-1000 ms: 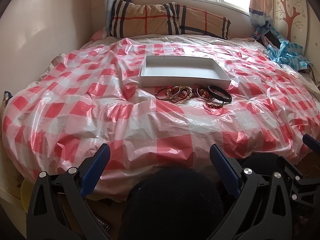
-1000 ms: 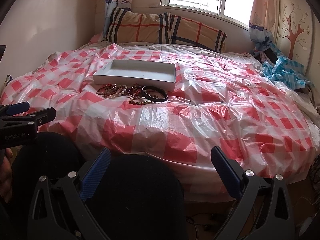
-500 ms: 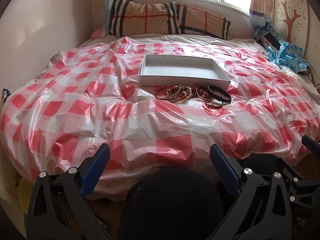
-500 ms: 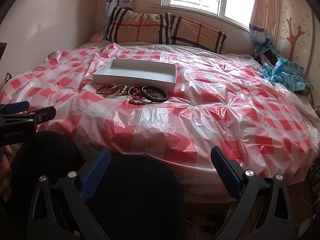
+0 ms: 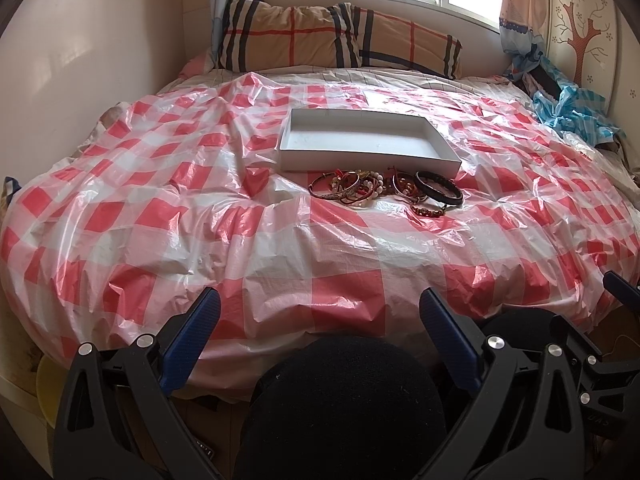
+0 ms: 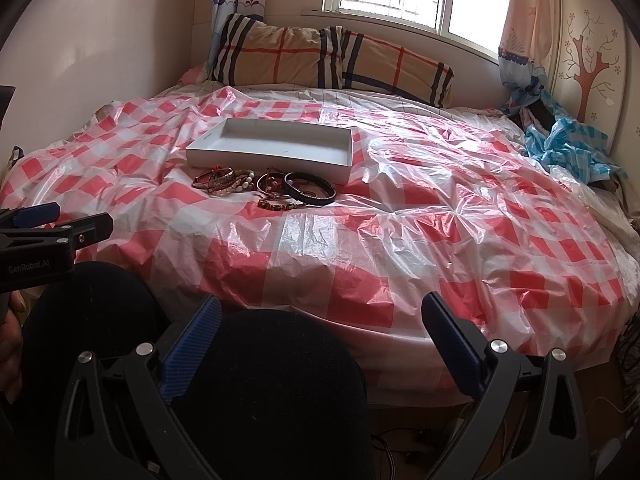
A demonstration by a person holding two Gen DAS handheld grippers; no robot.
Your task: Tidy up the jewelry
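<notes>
A heap of bracelets and bangles [image 5: 384, 192] [image 6: 266, 190] lies on the red-and-white checked plastic sheet, just in front of a shallow white box tray [image 5: 288, 152] [image 6: 200, 152] that holds nothing. A black bangle [image 5: 438, 193] [image 6: 310, 194] sits at the heap's right end. My left gripper [image 5: 318, 308] is open, low at the bed's near edge, far short of the jewelry. My right gripper [image 6: 320, 314] is open too, also near the bed's edge, to the right of the left one [image 6: 40, 216]. Neither holds anything.
The bed is round, covered by the crinkled sheet [image 5: 160, 208]. Plaid pillows [image 5: 320, 40] lean under the window at the back. A blue checked bag [image 6: 568, 148] lies at the far right. A person's dark-clad knees [image 5: 344, 400] [image 6: 256, 380] fill the foreground.
Both views have tilted slightly so the bed and jewelry sit a touch differently in frame; the grippers stay open and the jewelry has not moved.
</notes>
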